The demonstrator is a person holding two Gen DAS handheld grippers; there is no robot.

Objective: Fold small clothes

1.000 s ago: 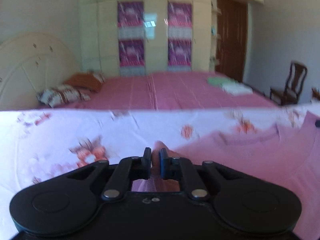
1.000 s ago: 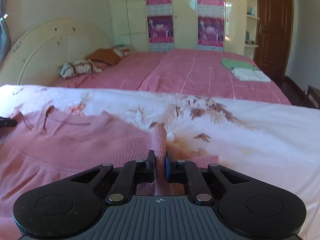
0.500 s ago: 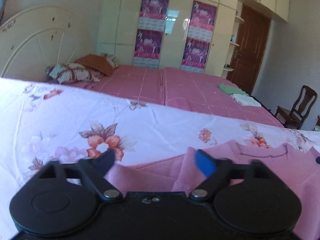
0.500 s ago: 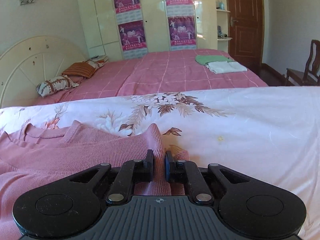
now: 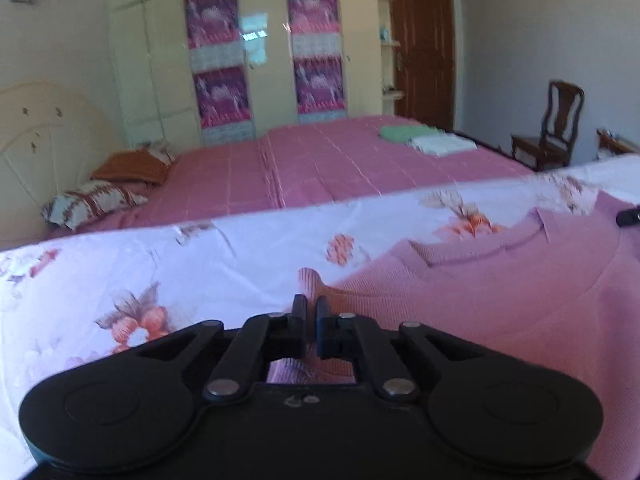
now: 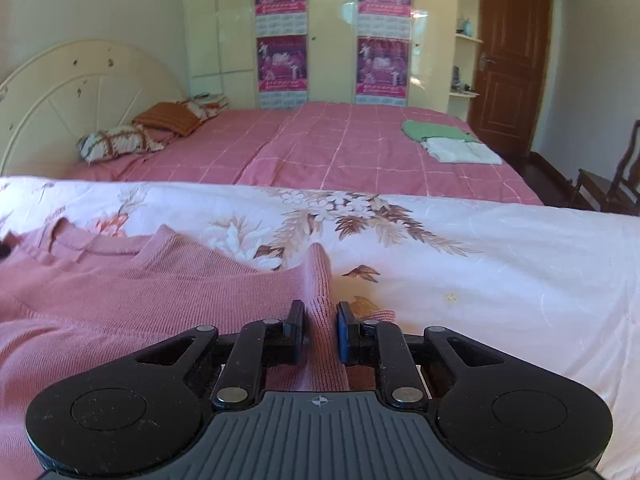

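A pink knitted sweater (image 5: 500, 292) lies spread on a white floral sheet (image 5: 200, 272), neckline towards the far side. My left gripper (image 5: 311, 308) is at the sweater's left edge, its jaws closing tight on a raised fold of the knit. At the opposite edge, the sweater (image 6: 160, 288) rises in a ridge between the fingers of my right gripper (image 6: 320, 312), whose jaws are closing on it with the pads pressed to the fabric. The sheet (image 6: 500, 260) runs bare to the right of that grip.
Beyond the sheet stands a pink checked bed (image 6: 340, 152) with pillows (image 6: 116, 144) at its head and folded green (image 6: 436, 130) and white clothes (image 6: 460, 151) near its foot. A wooden chair (image 5: 560, 128) and a brown door (image 6: 512, 52) are on the right.
The left gripper opened wide, letting go of the sweater, then shut again on a fold at its left edge. The right gripper kept its hold on the sweater and barely moved.
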